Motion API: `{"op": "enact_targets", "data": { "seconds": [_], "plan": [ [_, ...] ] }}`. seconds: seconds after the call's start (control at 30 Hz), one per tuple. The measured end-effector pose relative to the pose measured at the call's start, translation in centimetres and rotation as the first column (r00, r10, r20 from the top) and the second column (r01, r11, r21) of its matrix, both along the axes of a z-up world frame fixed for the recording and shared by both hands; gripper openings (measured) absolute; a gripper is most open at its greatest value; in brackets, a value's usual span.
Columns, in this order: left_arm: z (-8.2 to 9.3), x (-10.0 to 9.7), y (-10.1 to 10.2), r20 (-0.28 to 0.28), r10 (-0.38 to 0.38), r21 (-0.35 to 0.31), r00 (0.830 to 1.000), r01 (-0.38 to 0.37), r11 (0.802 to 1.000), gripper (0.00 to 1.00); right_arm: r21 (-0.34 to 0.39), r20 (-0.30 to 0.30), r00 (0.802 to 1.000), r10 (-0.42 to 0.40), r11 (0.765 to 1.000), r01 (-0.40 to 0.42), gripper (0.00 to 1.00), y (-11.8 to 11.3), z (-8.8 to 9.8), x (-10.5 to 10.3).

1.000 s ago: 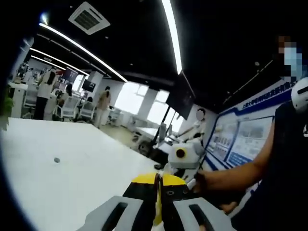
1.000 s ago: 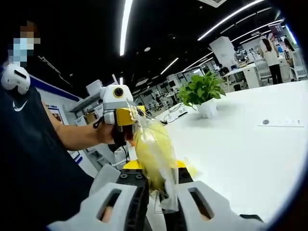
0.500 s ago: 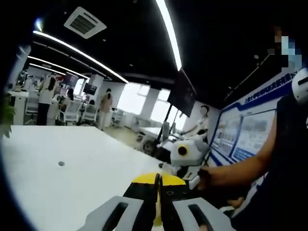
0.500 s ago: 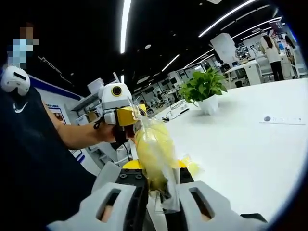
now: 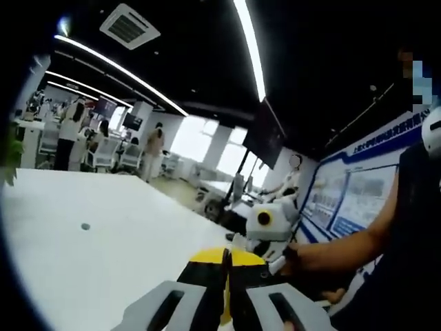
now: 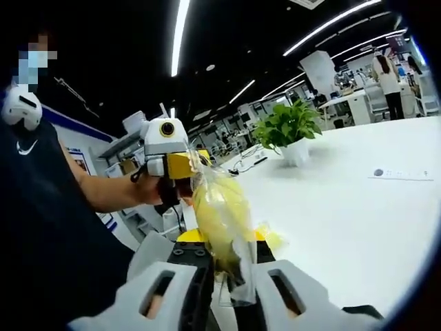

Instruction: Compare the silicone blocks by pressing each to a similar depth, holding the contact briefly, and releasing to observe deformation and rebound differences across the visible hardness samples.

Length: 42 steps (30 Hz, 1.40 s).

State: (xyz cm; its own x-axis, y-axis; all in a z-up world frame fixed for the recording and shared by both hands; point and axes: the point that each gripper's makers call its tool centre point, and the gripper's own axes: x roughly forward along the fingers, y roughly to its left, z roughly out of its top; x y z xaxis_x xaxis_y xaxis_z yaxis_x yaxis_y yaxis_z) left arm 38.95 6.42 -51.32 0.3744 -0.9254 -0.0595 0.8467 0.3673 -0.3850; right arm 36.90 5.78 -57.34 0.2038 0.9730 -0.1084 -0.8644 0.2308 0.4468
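The white tabletop (image 5: 89,262) spreads wide below you, its surface running off toward the office behind; in the right gripper view the same tabletop (image 6: 358,227) carries a potted plant (image 6: 288,131) standing near its far edge and a flat paper label (image 6: 403,175) lying out to the right. The left gripper view gives you something else on it: a small dark dot (image 5: 85,226) alone on the bare surface, with people (image 5: 153,150) standing among desks well beyond.

Your forearm (image 5: 337,255) reaches in from the right of the left gripper view, your hand wrapped round the handle of your right tool (image 5: 265,224), which hangs above the tabletop's edge.

The yellow silicone block in its clear plastic bag (image 6: 220,217) is held up in the air between your two tools, clear of the tabletop. The right gripper view shows it whole: a rounded yellow lump with the crinkled bag around it. In the left gripper view you see just a thin yellow edge (image 5: 224,303).

Your right tool (image 6: 231,276) is pinching the bag's lower end. Your left tool (image 6: 176,165) grips the bag's top, and in its own view its jaws (image 5: 226,296) sit pressed together on that yellow sliver.
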Motion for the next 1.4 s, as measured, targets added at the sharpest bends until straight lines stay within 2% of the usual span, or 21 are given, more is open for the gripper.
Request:
{"op": "enact_targets", "data": {
  "seconds": [0.07,0.13,0.2,0.3,0.33,0.37,0.43,0.5,0.57,0.6,0.73,0.77,0.8,0.97,1.13,1.2,1.23,1.3,1.37,1.4],
  "plan": [
    [0.4,0.4,-0.1,-0.022,0.022,-0.020,1.000,-0.022,1.000,0.00,0.026,-0.002,1.000,-0.028,0.999,0.028,0.06,-0.2,0.3,0.6],
    [0.6,0.5,-0.2,-0.006,0.023,-0.017,1.000,-0.023,1.000,0.00,0.025,0.006,1.000,-0.016,1.000,0.016,0.07,-0.2,0.5,0.4],
    [0.9,0.5,-0.3,-0.027,0.019,-0.044,0.999,-0.020,0.999,0.00,0.022,0.027,0.999,-0.021,1.000,0.020,0.09,-0.3,0.7,0.5],
    [1.1,0.7,-0.3,-0.046,0.022,-0.056,0.999,-0.024,0.998,0.00,0.024,0.024,0.999,-0.022,0.999,0.021,0.11,-0.3,0.9,0.7],
    [1.5,0.6,-0.4,-0.041,0.018,-0.066,0.999,-0.021,0.998,0.00,0.031,0.081,0.996,-0.043,0.999,0.041,0.12,-0.4,1.3,1.1],
    [1.9,0.5,-0.6,-0.031,0.007,-0.083,0.999,-0.009,0.997,0.00,0.042,0.112,0.992,-0.061,0.998,0.057,0.13,-0.4,1.6,1.3],
    [2.2,0.6,-0.7,-0.032,0.004,-0.092,0.999,-0.007,0.996,0.00,0.049,0.108,0.991,-0.078,0.996,0.073,0.17,-0.5,1.9,1.4],
    [2.3,0.7,-0.7,-0.038,0.007,-0.103,0.999,-0.011,0.995,0.00,0.079,0.138,0.984,-0.111,0.992,0.101,0.30,-0.6,2.5,1.9],
    [2.4,0.7,-0.7,-0.042,0.004,-0.108,0.999,-0.009,0.994,0.00,0.071,0.155,0.979,-0.132,0.990,0.122,0.46,-0.7,2.4,2.4],
    [2.4,0.7,-0.7,-0.042,0.003,-0.108,0.999,-0.008,0.994,0.00,0.062,0.199,0.968,-0.155,0.987,0.146,0.54,-0.7,2.5,2.9],
    [2.2,0.7,-1.0,-0.040,0.000,-0.100,0.999,-0.004,0.995,0.00,0.055,0.193,0.961,-0.196,0.981,0.189,0.96,-1.0,2.2,3.5],
    [2.2,0.7,-1.0,-0.041,0.000,-0.098,0.999,-0.004,0.995,0.00,0.033,0.186,0.957,-0.221,0.975,0.219,0.96,-1.5,1.9,3.8],
    [2.1,0.7,-1.0,-0.043,-0.003,-0.098,0.999,-0.002,0.995,0.00,0.046,0.193,0.960,-0.202,0.979,0.197,0.96,-1.2,2.0,3.5],
    [1.8,0.3,-1.5,-0.037,-0.014,-0.084,0.999,0.011,0.996,0.00,0.030,0.187,0.961,-0.205,0.979,0.203,0.97,-1.8,1.6,3.5],
    [0.7,0.7,-1.8,-0.071,-0.006,-0.078,0.997,0.001,0.997,0.00,0.022,0.182,0.955,-0.235,0.972,0.235,0.97,-3.0,1.2,3.5],
    [0.0,1.0,-2.0,-0.090,-0.001,-0.072,0.996,-0.006,0.997,0.00,-0.006,0.171,0.949,-0.266,0.963,0.271,0.97,-3.9,0.5,3.5],
    [-0.5,1.2,-2.2,-0.094,0.001,-0.067,0.996,-0.007,0.998,0.00,-0.033,0.133,0.947,-0.294,0.953,0.301,0.97,-4.7,-0.3,3.6],
    [-1.2,1.4,-2.4,-0.113,0.006,-0.063,0.994,-0.014,0.998,0.00,-0.069,0.087,0.951,-0.298,0.950,0.304,0.97,-5.4,-1.7,3.3],
    [-1.8,1.6,-2.5,-0.125,0.009,-0.065,0.992,-0.017,0.998,0.00,-0.061,0.112,0.940,-0.322,0.942,0.330,0.97,-6.2,-2.1,3.1],
    [-2.3,1.8,-2.5,-0.151,0.015,-0.073,0.988,-0.026,0.997,0.00,-0.067,0.109,0.937,-0.331,0.938,0.339,0.97,-6.8,-2.5,2.8]
  ]
}}
